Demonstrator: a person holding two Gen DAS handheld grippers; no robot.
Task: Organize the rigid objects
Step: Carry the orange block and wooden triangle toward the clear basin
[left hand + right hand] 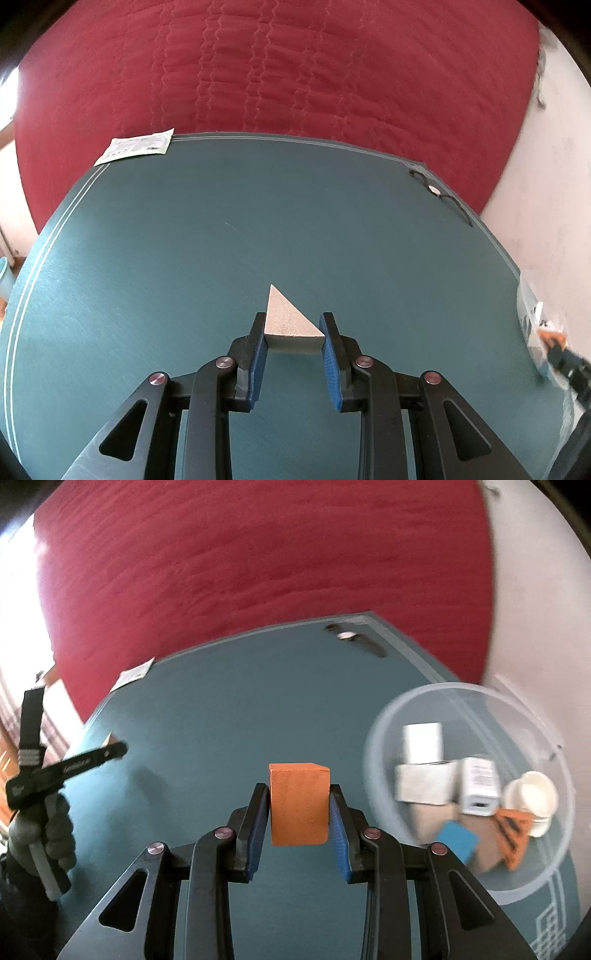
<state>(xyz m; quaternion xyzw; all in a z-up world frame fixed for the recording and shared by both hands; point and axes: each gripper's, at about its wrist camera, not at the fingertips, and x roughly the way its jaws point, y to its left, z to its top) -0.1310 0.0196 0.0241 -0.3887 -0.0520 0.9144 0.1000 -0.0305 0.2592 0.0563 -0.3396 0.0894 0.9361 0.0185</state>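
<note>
blue rubber pads line both tools. in the left wrist view the left gripper [294,325] has its jaws closed in on a pale triangular block [286,317]: the left pad touches the block's straight side and the right pad meets its near right corner, so the block is pinched at its near end. the block's flat top is grainy and off-white, and its tip points away across the teal mat [221,240]; whether it rests on the mat or is lifted just clear, i cannot tell.

in the right wrist view the right gripper [298,805] pinches an orange block [299,805] between its pads, the block upright and sticking out above the fingertips. to its right, near the mat's edge, stands a clear round bowl [384,716]. inside lie white boxes [424,771], a blue block [457,839], an orange piece [511,834] with dark stripes and a cream cup [533,794], all blurred. at the far left of this view a gloved hand [44,834] grips the handle of the other tool.

farther off, a white paper packet [135,147] lies on the mat's far left corner, overhanging its edge. a dark cord with a small round tag [439,194] lies at the far right corner. beyond the mat spreads a red quilted cover [277,66] with wavy stitching.
</note>
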